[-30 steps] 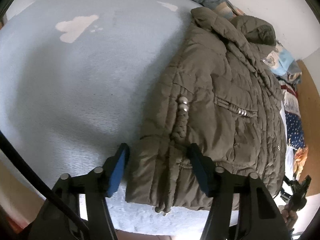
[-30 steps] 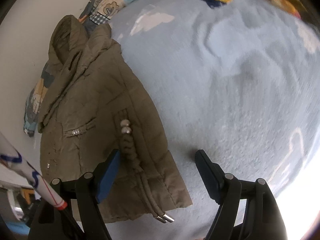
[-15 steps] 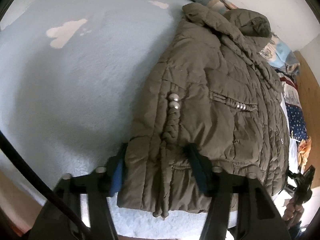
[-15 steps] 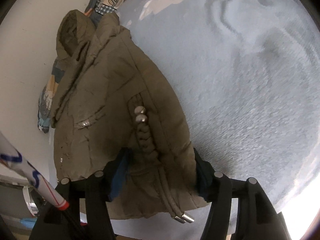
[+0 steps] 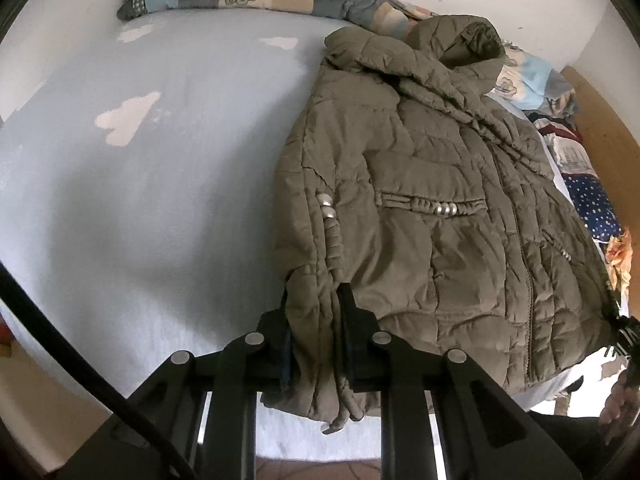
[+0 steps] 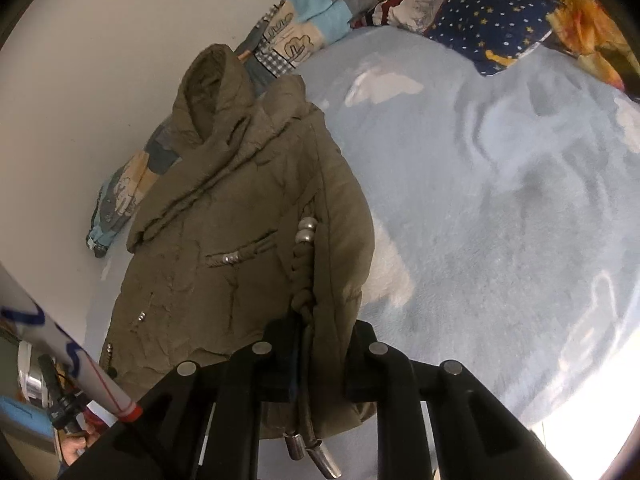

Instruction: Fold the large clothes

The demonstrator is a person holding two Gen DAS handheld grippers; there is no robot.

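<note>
My left tongs (image 5: 314, 332) and right tongs (image 6: 316, 356), open a second ago, now clamp the jacket's (image 5: 432, 216) hem, ready to fold it up the bed (image 5: 140, 200).

Bare blanket (image 5: 140, 200) beside the jacket (image 5: 440, 220) (bedding (image 6: 480, 12) crowds far edges).

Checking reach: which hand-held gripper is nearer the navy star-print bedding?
Right. The right hand-held gripper, jaws closing on the jacket hem, has the star-print bedding ahead; the left hand-held gripper clamps the hem's far corner.

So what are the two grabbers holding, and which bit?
Both the left gripper and right gripper pinch the olive puffer jacket at its bottom hem corners.
</note>
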